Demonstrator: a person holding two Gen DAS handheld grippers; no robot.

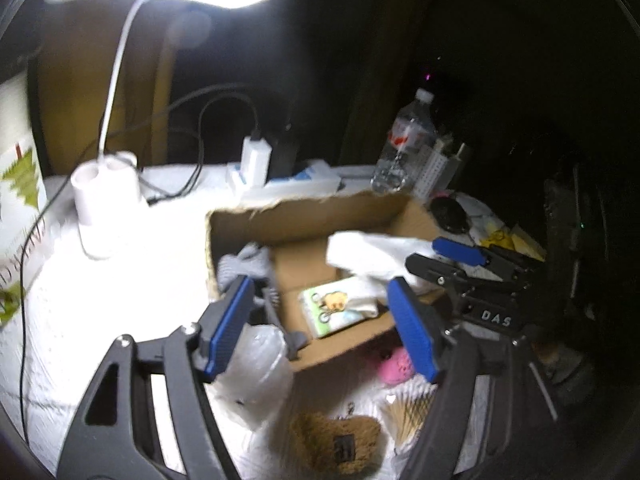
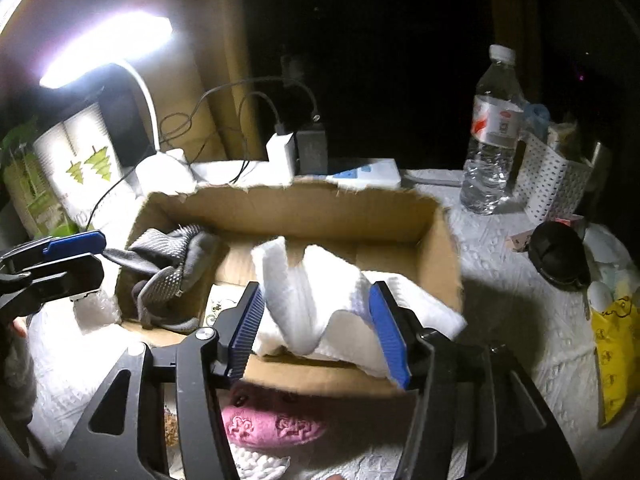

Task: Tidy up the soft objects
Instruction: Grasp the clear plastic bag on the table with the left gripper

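While the white folded cloth (image 2: pixel 316 300) is lying draped over the near right part of the cardboard box (image 2: pixel 400 216), the right tool (image 2: pixel 324 332) is standing released around it, its blue pads set apart on either side and not pressing the fabric. The left tool (image 1: pixel 324 320) is likewise hanging released, with nothing between its pads, above the box's near left corner.

Other soft things are already sitting in the box: a grey glove (image 2: pixel 172 264) at the far left and a small printed tissue pack (image 1: pixel 336 308) on the floor near the middle. Outside it, on the white-covered counter (image 2: pixel 500 272), a pink soft piece (image 2: pixel 272 424), a brown fuzzy item (image 1: pixel 336 444) and a clear crinkled bag (image 1: pixel 256 364) are waiting just beside the near wall.

The step in hand appears to be letting the cloth settle. Doing it well probably means lifting the right tool straight away so neither pad is dragging a fold back out, since one end is spilling over the right wall. A gentle push inward would be tidying that overhang. The pink piece, lying nearest, looks the sensible next pick, taken across its middle because it is likely to be sagging.
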